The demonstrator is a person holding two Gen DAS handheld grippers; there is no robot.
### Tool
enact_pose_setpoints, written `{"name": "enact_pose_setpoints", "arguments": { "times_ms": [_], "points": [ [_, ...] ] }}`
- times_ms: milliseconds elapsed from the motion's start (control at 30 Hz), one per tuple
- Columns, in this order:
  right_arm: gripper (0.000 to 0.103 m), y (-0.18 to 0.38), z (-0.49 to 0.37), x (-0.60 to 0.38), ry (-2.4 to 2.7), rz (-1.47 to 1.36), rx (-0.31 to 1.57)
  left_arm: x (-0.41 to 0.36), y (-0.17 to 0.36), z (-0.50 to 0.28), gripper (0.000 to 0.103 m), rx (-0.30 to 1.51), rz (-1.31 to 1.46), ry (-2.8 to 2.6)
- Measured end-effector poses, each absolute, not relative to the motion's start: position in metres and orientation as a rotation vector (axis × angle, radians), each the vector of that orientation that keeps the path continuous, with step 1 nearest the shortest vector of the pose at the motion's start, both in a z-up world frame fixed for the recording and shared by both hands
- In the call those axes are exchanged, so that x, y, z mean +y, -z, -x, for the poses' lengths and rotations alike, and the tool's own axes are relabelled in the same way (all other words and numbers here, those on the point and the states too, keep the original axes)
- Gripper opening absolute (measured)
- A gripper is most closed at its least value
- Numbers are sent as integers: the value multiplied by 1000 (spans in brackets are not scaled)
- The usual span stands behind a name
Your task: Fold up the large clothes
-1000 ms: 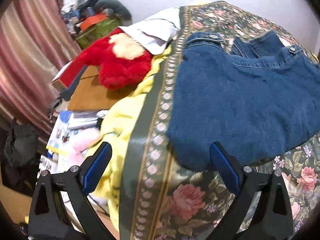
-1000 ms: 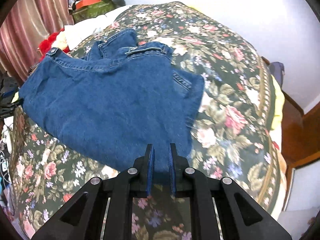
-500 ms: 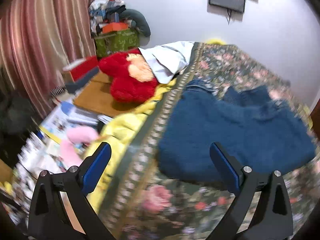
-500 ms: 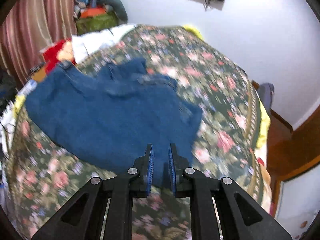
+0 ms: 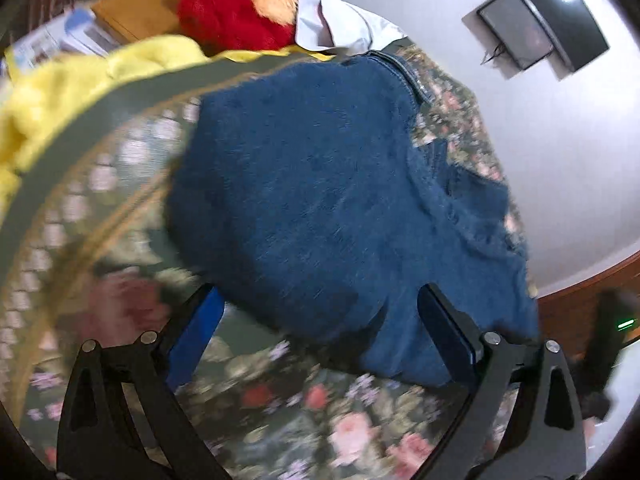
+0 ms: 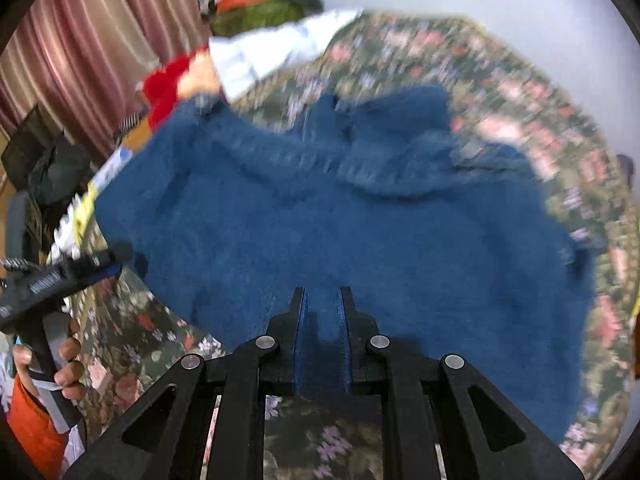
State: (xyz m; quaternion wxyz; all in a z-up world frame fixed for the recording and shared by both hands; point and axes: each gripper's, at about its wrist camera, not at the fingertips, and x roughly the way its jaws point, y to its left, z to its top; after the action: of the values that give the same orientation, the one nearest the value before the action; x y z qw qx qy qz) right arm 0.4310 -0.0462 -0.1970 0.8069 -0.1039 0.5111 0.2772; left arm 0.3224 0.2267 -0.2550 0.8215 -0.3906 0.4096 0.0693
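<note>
Item: blue denim garment (image 6: 360, 220), spread on the floral bedspread (image 6: 132, 344), its long axis running crosswise to both claws, waistband and pocket end on the far side. Right gripper (image 6: 322, 312): fingers nearly closed, denim showing in the narrow gap between them, judged to be pinching the garment's near hem; the cloth lies straight ahead and fans out to both sides. Left gripper (image 5: 320, 320): fingers spread wide, nothing between them, poised just short of the near hem; the denim (image 5: 320, 184) lies directly ahead and slightly rightward, so this claw is the nearer one to the garment's left corner, judged its next hold. Left of that claw: yellow blanket (image 5: 60, 92); beyond it, a red plush toy (image 5: 236, 4). Containers: none discernible near the garment; views are motion-blurred.
</note>
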Motion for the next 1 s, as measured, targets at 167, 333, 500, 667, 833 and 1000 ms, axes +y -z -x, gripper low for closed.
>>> {"name": "enact_pose_setpoints", "arguments": {
  "times_ms": [167, 333, 500, 667, 833, 1000],
  "points": [
    [10, 247, -441, -36, -597, 235, 1193, 237, 265, -339, 97, 784, 950, -77],
    [10, 249, -439, -41, -631, 209, 1175, 232, 260, -358, 95, 751, 887, -133],
    [10, 248, -439, -45, -633, 184, 1170, 222, 239, -368, 44, 775, 721, -272],
    [10, 238, -443, -46, -626, 141, 1237, 201, 204, -361, 33, 739, 571, -257],
    [10, 212, -433, -41, -766, -55, 1289, 188, 162, -337, 31, 649, 472, -250],
    [10, 220, -419, 4, -824, 10, 1315, 186, 156, -328, 31, 658, 389, -304]
  ]
}}
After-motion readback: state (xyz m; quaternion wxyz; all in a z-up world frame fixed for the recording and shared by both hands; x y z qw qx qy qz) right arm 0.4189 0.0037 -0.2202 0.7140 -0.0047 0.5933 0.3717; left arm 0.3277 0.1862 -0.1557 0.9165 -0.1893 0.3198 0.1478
